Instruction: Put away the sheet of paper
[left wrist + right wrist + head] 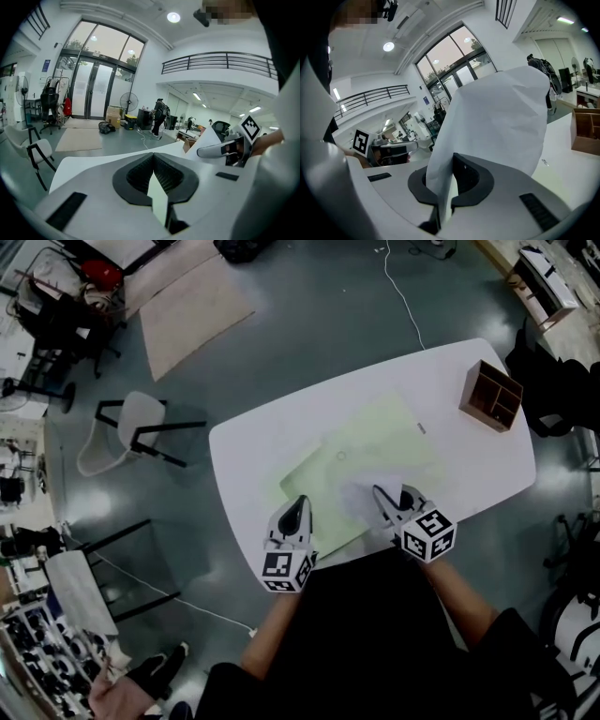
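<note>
Only right gripper view shows crumpled white paper sheet [497, 122] clamped btwn right gripper [453, 157] jaws; left gripper [153, 155] closed

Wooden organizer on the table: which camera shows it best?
The head view: the wooden organizer shows whole from above, dividers visible, near the table's far right corner. The right gripper view cuts it off at the frame's right edge; the left gripper view shows only a small brown part beside the raised paper.
</note>
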A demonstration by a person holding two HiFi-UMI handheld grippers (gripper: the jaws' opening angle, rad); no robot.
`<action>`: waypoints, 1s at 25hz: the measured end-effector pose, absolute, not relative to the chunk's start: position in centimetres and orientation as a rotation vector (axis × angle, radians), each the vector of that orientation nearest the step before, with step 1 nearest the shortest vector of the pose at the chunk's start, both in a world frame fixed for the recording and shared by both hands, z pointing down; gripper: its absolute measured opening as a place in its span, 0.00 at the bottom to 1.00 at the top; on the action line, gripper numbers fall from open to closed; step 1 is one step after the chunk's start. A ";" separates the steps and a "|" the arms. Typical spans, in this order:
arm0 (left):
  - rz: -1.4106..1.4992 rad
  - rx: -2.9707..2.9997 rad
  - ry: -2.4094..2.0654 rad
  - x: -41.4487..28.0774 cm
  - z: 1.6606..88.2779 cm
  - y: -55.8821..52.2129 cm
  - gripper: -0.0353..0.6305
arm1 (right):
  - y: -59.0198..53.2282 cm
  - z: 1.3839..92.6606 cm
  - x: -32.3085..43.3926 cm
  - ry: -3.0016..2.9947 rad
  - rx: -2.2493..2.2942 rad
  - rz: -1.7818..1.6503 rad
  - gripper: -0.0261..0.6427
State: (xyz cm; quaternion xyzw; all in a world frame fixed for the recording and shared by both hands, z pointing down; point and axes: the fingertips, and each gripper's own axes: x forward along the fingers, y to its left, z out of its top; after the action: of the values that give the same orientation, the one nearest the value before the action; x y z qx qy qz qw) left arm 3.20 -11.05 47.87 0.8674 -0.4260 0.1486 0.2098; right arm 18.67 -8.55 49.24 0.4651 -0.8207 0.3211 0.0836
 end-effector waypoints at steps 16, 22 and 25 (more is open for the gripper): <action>0.442 2.307 -1.349 2.8 48.7 -11.7 0.06 | -10.8 52.0 16.1 -2.526 1.009 1.093 0.04; 0.431 2.266 -1.383 2.1 49.7 -10.8 0.06 | -9.9 56.3 16.8 -2.434 0.883 1.195 0.04; 0.410 2.239 -1.408 1.8 50.1 -10.6 0.06 | -9.6 58.6 17.6 -2.365 0.833 1.249 0.04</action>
State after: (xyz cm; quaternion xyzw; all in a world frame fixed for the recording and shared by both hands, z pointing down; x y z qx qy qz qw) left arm 1.75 -10.56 50.05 0.8140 -0.5119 0.1492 0.2303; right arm 17.62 -9.57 58.64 0.2932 -0.8321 0.4393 0.1695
